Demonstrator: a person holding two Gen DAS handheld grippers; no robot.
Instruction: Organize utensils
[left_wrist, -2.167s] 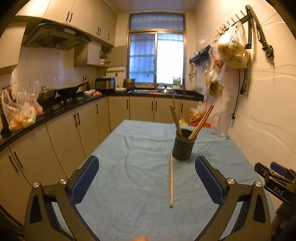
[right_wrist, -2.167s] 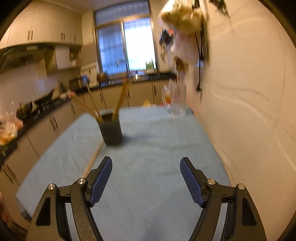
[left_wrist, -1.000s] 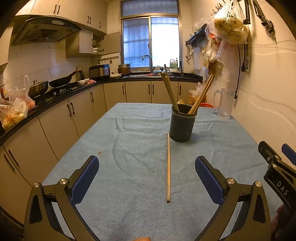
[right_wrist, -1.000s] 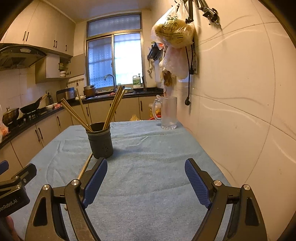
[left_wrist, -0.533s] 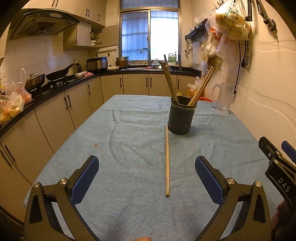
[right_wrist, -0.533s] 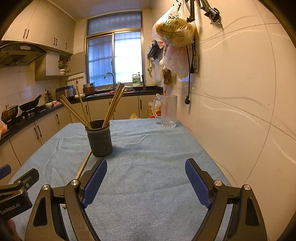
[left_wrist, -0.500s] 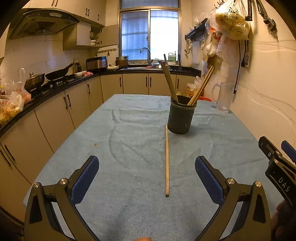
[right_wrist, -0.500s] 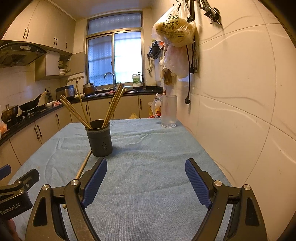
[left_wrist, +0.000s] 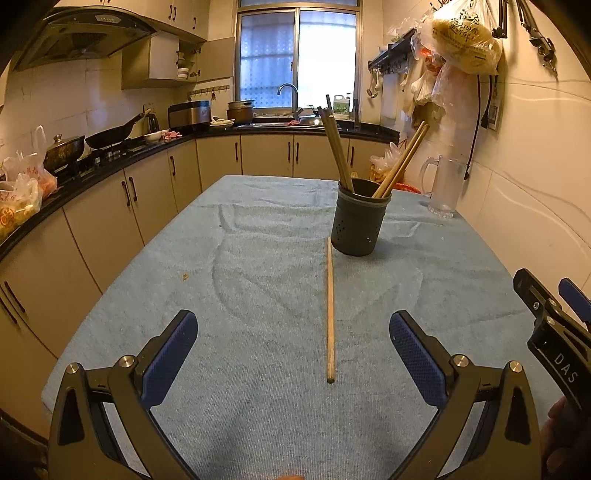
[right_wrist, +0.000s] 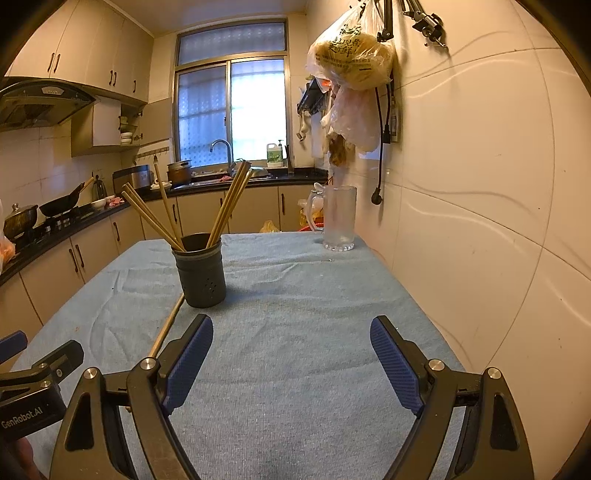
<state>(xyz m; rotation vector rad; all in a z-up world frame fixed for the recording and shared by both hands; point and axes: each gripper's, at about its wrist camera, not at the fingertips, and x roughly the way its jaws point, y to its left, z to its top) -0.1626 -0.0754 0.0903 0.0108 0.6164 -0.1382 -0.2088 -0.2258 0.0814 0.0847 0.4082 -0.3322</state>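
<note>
Left gripper (left_wrist: 291, 350), jaws wide and empty, has drawn nearer the lone chopstick (left_wrist: 330, 306) lying on the worktop (left_wrist: 258, 258) beside the holder (left_wrist: 360, 218); right gripper (right_wrist: 291, 354), likewise wide and empty, unmoved: pickup pending.

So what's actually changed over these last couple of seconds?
Only the views shifted: the left gripper drew nearer the loose chopstick and tipped down; the right gripper steadied. Nothing was grabbed or released. The chopstick stays flat on the cloth beside the dark holder, both grippers' fingers open.
</note>
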